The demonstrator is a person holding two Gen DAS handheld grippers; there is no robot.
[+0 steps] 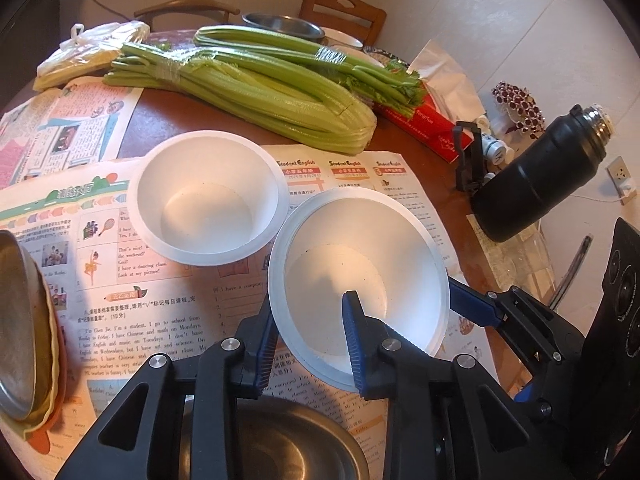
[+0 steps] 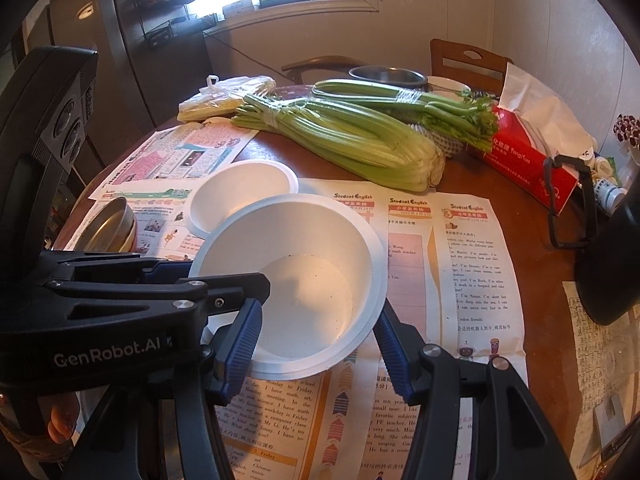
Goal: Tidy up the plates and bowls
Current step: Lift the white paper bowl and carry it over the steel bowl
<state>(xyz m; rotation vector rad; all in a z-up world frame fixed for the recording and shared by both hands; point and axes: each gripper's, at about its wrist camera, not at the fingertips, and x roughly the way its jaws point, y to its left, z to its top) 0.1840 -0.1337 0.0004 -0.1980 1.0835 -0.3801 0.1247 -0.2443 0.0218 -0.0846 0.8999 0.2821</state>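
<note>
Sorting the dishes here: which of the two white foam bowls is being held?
The nearer white foam bowl, tilted, its rim clamped by the left gripper. The farther white foam bowl sits flat on the newspaper, untouched.

Left wrist view: rides close behind the left claw (image 1: pixel 310 340), looking steeply down and forward along its fingers over the surface (image 1: pixel 432 160). Right wrist view: same set, behind the right claw (image 2: pixel 316 344), just to the other side. Both share the near white bowl (image 1: pixel 360 240) between the claws, the second bowl (image 1: pixel 208 196) beyond, and the celery (image 1: pixel 260 88) farther ahead.
</note>
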